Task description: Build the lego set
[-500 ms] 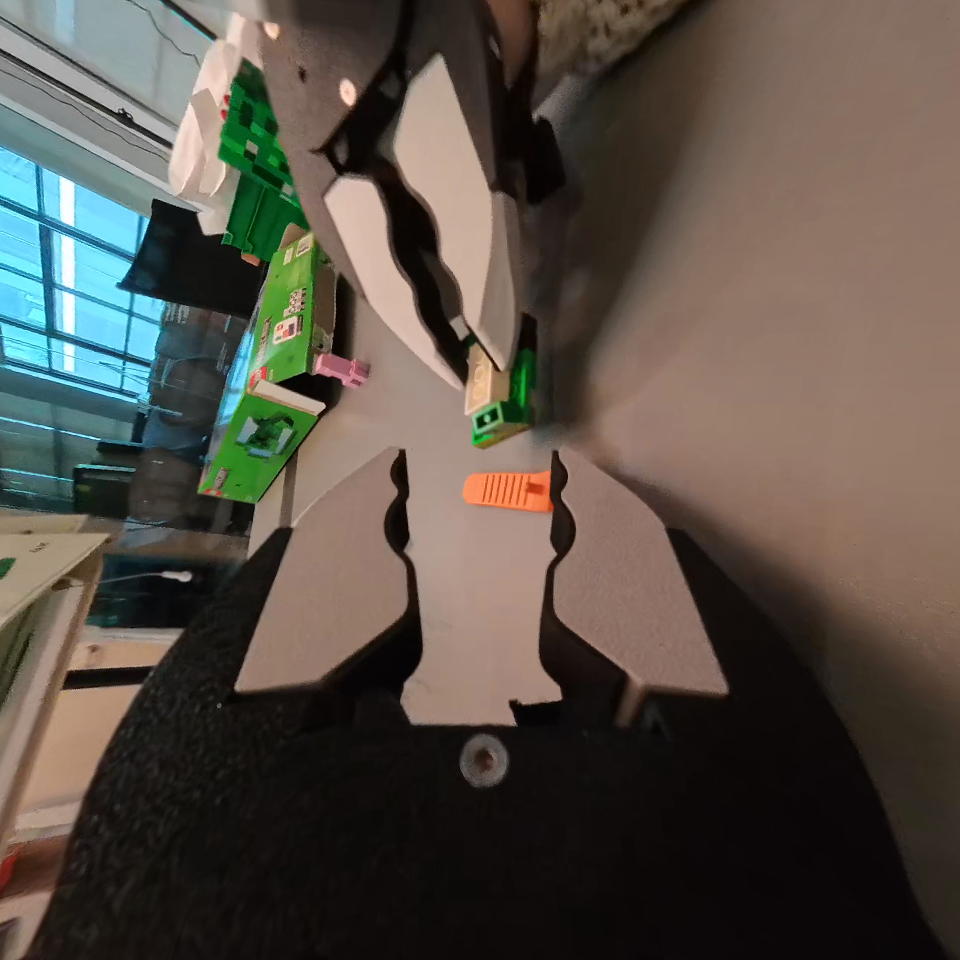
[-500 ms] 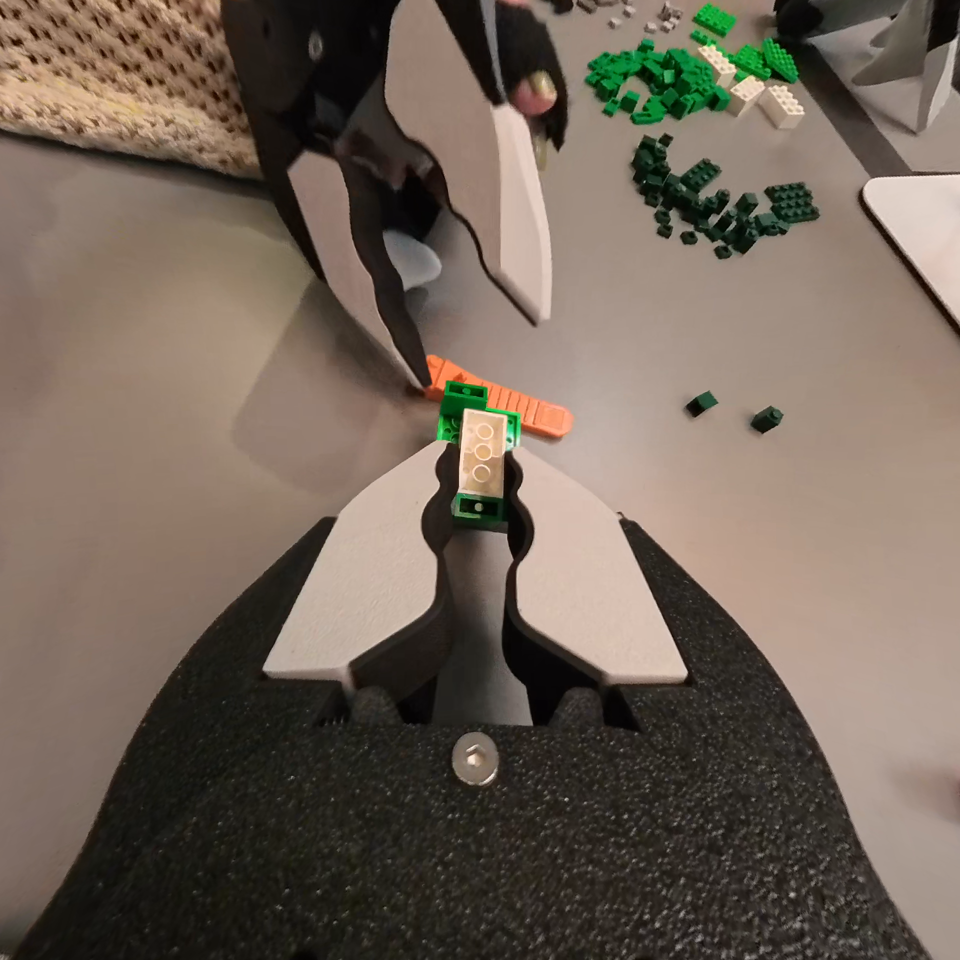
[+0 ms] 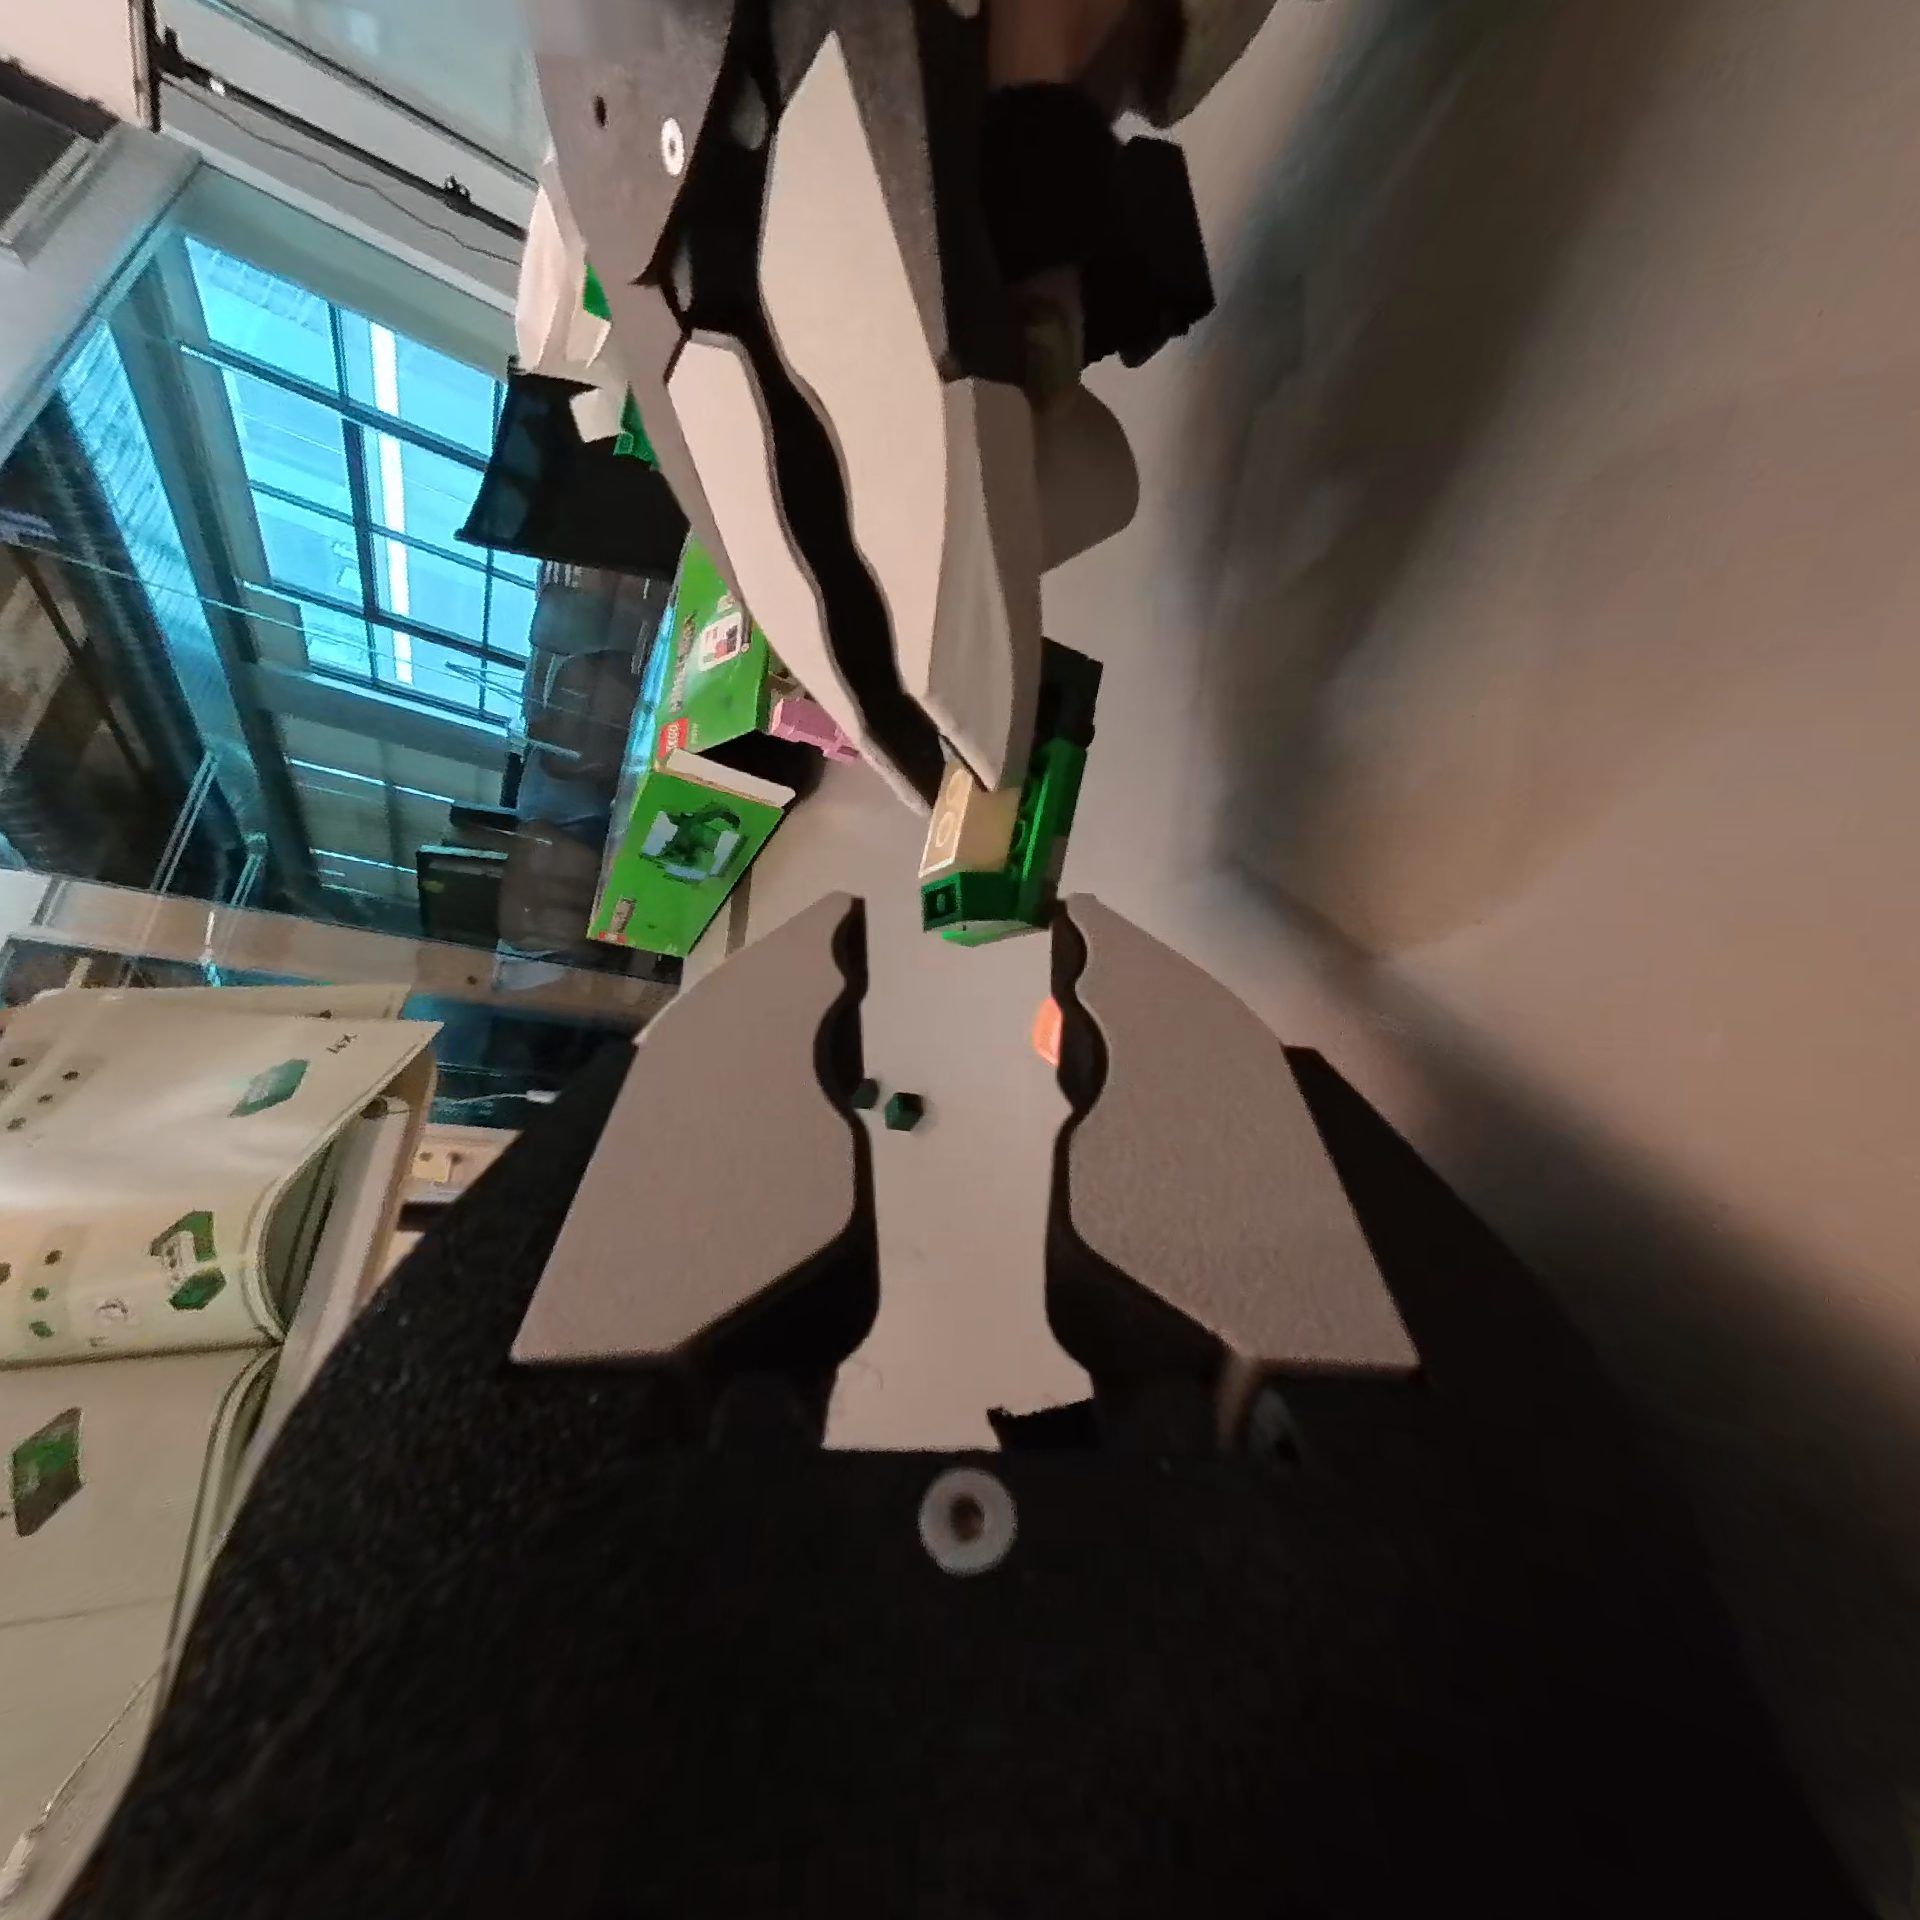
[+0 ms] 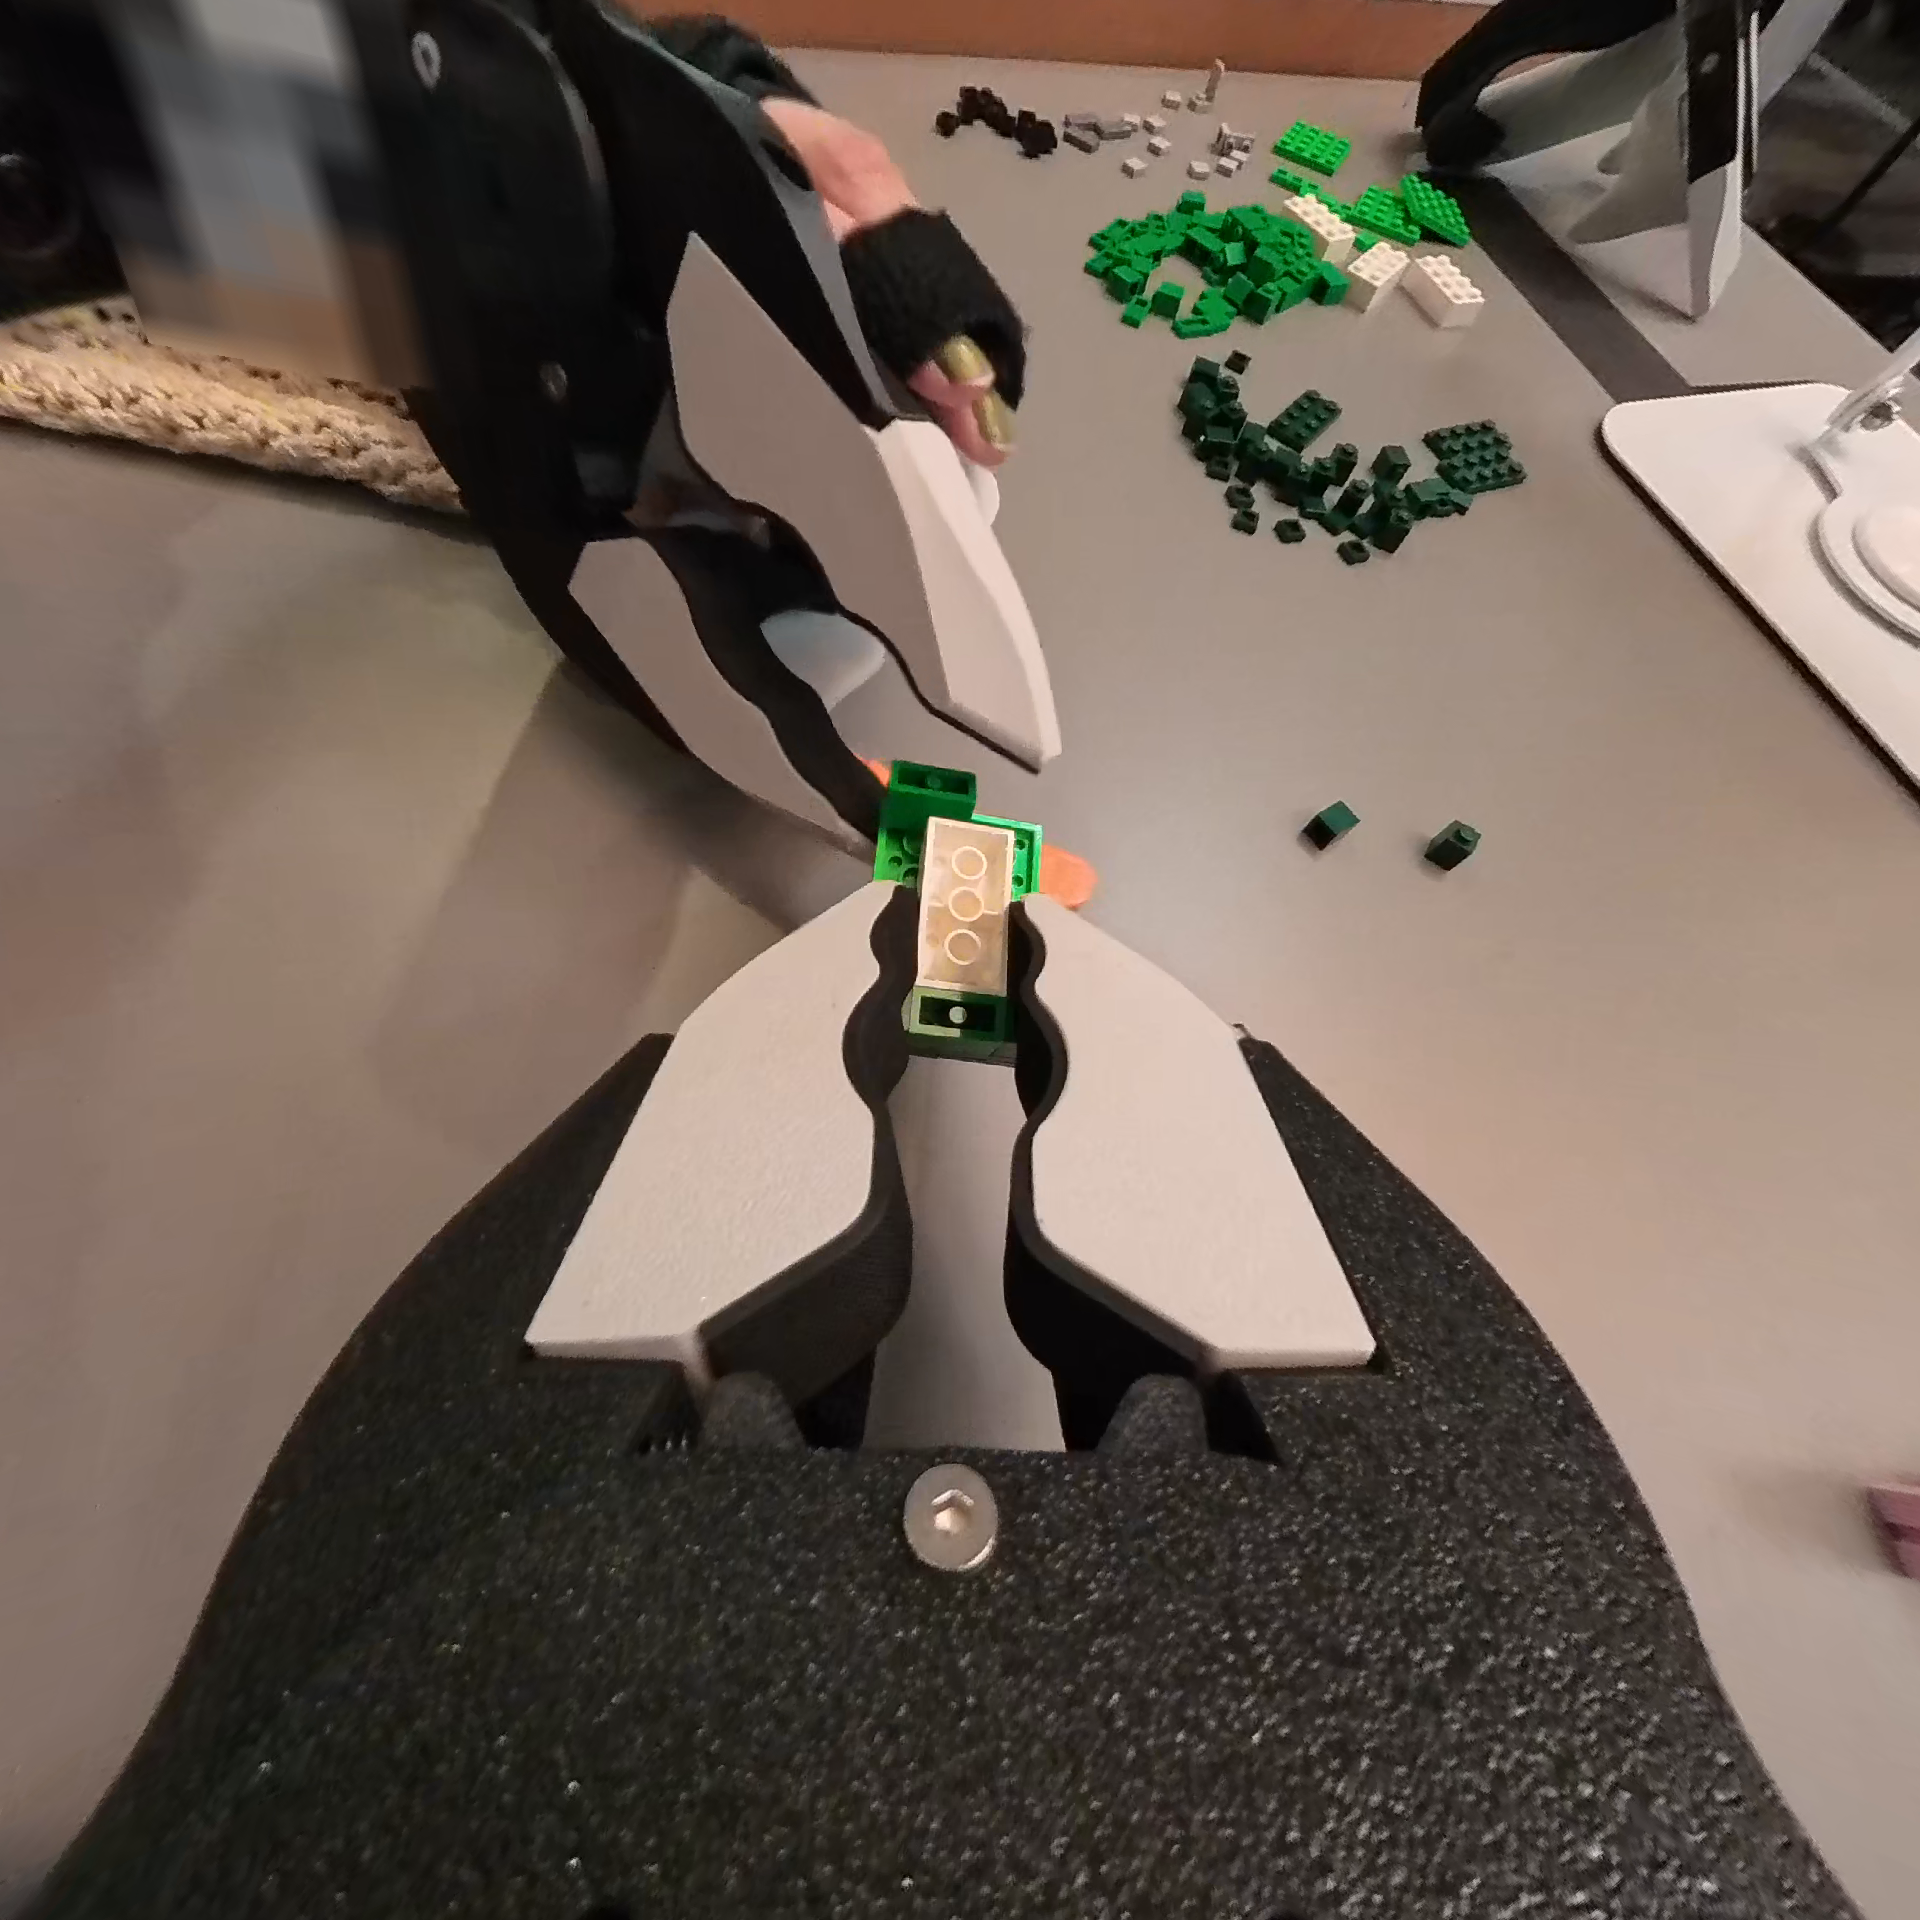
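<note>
Grey bench (image 4: 1299, 1039) carries loose bricks at upper right. Right gripper (image 4: 951, 935) fingers clamp the green-and-white brick assembly (image 4: 961, 914), long axis running up the frame. Left gripper (image 4: 935, 790), fingers parted and empty, sits just above its far end.

I see a plain grey table (image 4: 1351, 1039) carrying everything. At the upper right of the right wrist view lie heaps of loose bricks: bright green and white ones (image 4: 1262, 260), dark green ones (image 4: 1340, 468) below them, black and grey bits (image 4: 1091, 120) above. Two dark green single studs (image 4: 1387, 834) sit apart at centre right. An orange brick separator (image 4: 1070, 868) lies mid-frame. A white board (image 4: 1704, 499) rests at the right edge, a woven mat (image 4: 218, 426) upper left.
</note>
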Available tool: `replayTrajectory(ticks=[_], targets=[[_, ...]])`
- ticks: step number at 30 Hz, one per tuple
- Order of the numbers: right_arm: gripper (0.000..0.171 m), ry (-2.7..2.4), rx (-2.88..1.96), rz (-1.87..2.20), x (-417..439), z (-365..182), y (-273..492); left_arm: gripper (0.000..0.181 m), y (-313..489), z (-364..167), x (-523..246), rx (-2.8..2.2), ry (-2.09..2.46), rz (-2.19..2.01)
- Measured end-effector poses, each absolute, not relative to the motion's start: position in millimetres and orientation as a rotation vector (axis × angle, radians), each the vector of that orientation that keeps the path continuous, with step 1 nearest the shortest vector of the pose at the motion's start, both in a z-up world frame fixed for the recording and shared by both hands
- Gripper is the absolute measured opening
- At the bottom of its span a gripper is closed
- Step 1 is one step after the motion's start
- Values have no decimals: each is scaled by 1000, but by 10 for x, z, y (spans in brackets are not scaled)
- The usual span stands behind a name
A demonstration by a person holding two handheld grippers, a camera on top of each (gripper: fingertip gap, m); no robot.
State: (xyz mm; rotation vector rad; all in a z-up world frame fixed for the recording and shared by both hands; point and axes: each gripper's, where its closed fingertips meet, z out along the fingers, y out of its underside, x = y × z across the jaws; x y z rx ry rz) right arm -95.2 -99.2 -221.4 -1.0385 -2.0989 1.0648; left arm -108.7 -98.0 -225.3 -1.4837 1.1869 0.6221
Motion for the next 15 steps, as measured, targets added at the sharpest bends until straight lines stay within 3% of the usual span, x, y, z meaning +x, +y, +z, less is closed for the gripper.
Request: replayTrajectory(ticks=[15], targets=[[17, -2097, -1061, 1075, -951, -2231, -979, 21, -976, -2321, -1090, -1428, 1274, 762]])
